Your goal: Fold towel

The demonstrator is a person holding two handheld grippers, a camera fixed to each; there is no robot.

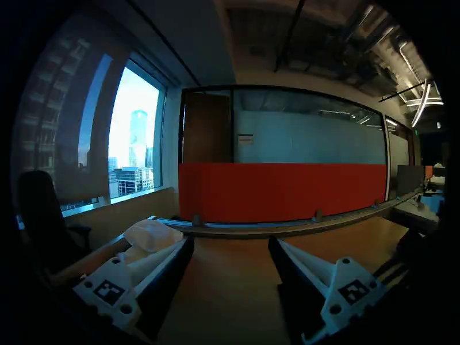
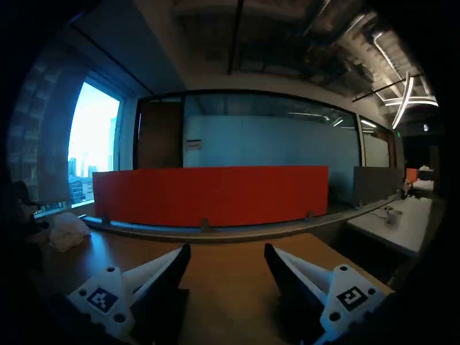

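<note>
- My left gripper [image 1: 230, 241]: fingers wide apart, nothing between them, held level over the wooden desk [image 1: 230, 287].
- My right gripper [image 2: 226, 248]: same, released and empty, level above the desk.
- Towel [image 1: 152, 234]: white crumpled heap at the desk's left edge.
- Red partition [image 1: 282, 192]: smooth, along the desk's far edge.

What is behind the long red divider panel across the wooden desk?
A frosted glass wall and a brown wooden door rise behind the red divider panel; it hides their lower parts.
</note>
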